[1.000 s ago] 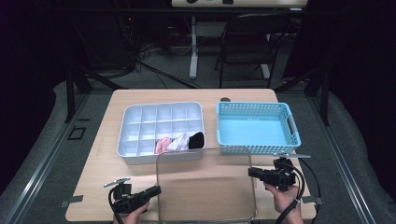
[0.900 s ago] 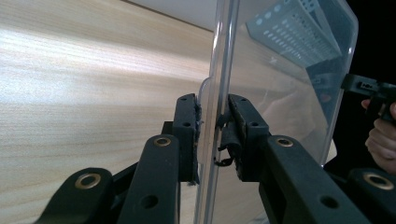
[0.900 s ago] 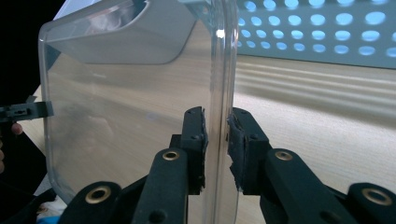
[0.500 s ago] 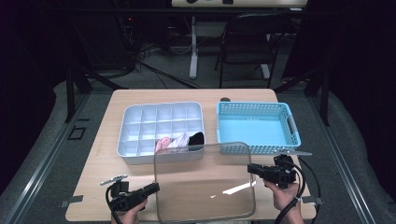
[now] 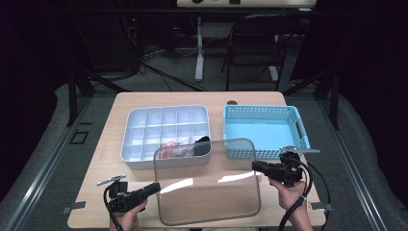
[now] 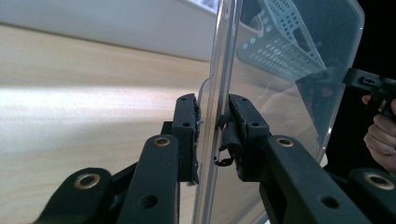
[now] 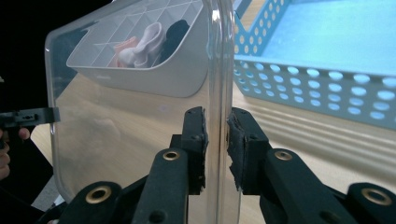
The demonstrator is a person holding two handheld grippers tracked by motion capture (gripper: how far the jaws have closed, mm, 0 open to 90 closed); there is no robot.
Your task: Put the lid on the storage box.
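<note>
On the one wooden table (image 5: 110,144) stand one white divider tray (image 5: 166,132) (with about three bundles of cloth (image 5: 185,147) in its near compartments), one blue perforated basket (image 5: 264,127) and one clear plastic lid (image 5: 207,185), with two grippers, left (image 5: 153,188) and right (image 5: 256,167), one at each side edge.

Divided tray (image 5: 144,137): table (image 5: 110,120), 10 o'clock.
Basket (image 5: 298,125): 2 o'clock, right of the tray.
Clear lid (image 5: 207,183): 6 o'clock, before both.
Cloths (image 5: 178,149): in the tray's near compartments.
</note>
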